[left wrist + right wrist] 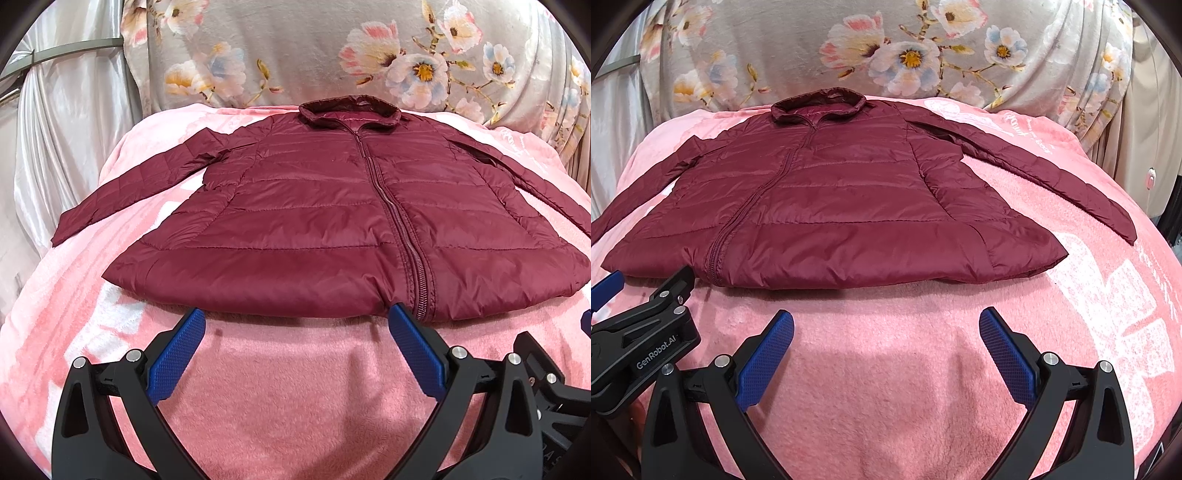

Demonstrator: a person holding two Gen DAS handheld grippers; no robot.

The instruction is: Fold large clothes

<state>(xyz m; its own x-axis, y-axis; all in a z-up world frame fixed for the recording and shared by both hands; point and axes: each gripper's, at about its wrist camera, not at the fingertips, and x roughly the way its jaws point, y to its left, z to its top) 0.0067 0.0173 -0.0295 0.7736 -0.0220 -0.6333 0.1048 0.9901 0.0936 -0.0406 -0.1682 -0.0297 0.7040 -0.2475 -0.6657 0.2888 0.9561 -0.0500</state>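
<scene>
A maroon quilted jacket [314, 221] lies flat and zipped on a pink blanket, collar at the far end, both sleeves spread out to the sides. It also shows in the right wrist view [831, 206]. My left gripper [297, 315] is open and empty, its blue fingertips just at the jacket's near hem, close to the zipper [417, 273]. My right gripper [886, 317] is open and empty, a short way in front of the hem. The left gripper's body [646, 332] shows at the left of the right wrist view.
The pink fleece blanket [295, 387] covers the surface, with white lettering at the right [1108, 295]. A grey floral cloth [332, 48] hangs behind. A shiny white curtain [66, 129] is at the far left.
</scene>
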